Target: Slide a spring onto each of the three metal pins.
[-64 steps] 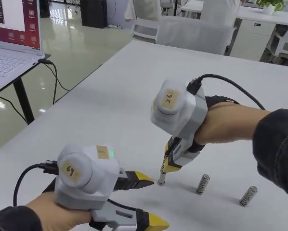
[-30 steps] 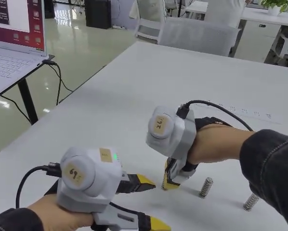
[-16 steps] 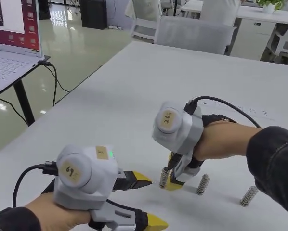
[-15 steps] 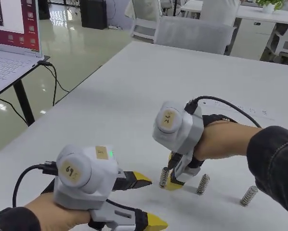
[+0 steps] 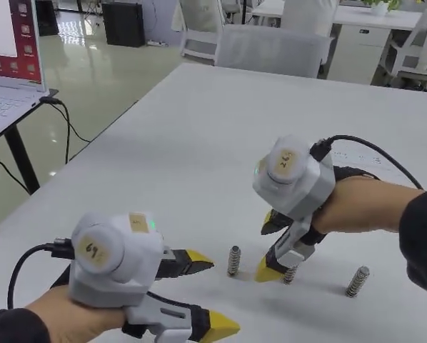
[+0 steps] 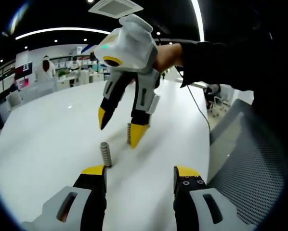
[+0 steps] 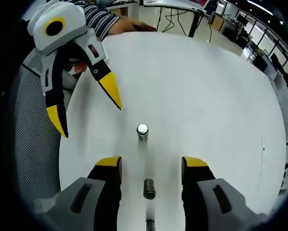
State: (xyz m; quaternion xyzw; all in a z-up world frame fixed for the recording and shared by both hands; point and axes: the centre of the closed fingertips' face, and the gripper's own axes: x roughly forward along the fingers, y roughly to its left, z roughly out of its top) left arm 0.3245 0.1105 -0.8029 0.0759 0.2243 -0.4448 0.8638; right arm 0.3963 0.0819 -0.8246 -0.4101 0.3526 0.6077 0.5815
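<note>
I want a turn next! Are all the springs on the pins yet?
Done, it looks like: three springs stand upright on the table, the left spring, middle spring and right spring, each apparently over a pin. In hand: nothing; the left gripper and right gripper are both open. Left: seemingly nothing, perhaps a check.

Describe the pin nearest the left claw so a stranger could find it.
On the white table, three spring-wrapped pins stand in a row. Yours is the left-end pin, beside the left claw's tip; the right claw partly hides its neighbour.
</note>
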